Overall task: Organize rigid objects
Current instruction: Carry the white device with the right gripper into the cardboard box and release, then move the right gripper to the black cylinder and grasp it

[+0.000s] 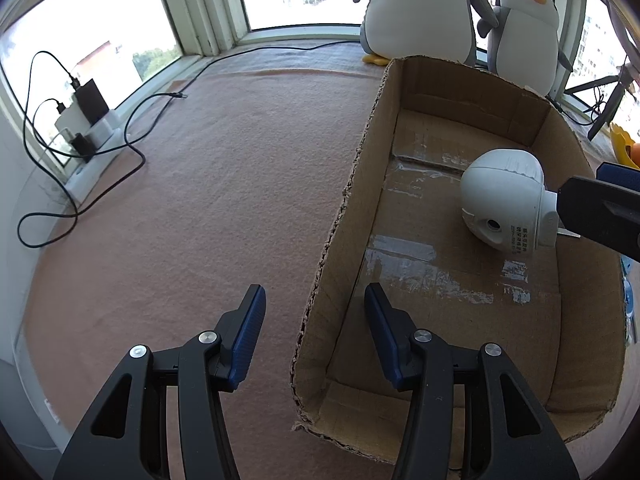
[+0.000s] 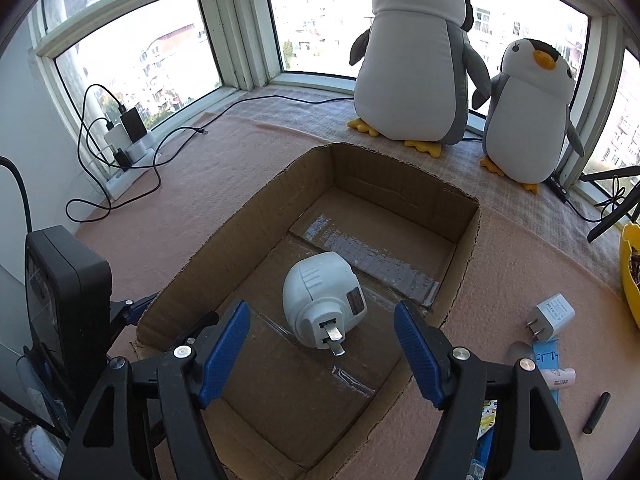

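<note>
A white rounded plug-in device (image 2: pixel 320 312) with metal prongs lies on the floor of an open cardboard box (image 2: pixel 200 252); it also shows in the left wrist view (image 1: pixel 504 196), inside the box (image 1: pixel 344 216). My right gripper (image 2: pixel 322 344) is open just behind the device, not touching it, and enters the left wrist view at the right edge (image 1: pixel 600 196). My left gripper (image 1: pixel 314 320) is open and straddles the box's left wall near its front corner. A white charger (image 2: pixel 550 316), a small white tube (image 2: pixel 560 378) and a black stick (image 2: pixel 596 412) lie right of the box.
Two plush penguins (image 2: pixel 416 64) (image 2: pixel 532 112) stand behind the box by the window. A power strip with chargers and black cables (image 1: pixel 86 120) lies at the left. A yellow bowl (image 2: pixel 630 280) sits at the right edge. A pink mat (image 1: pixel 200 200) covers the surface.
</note>
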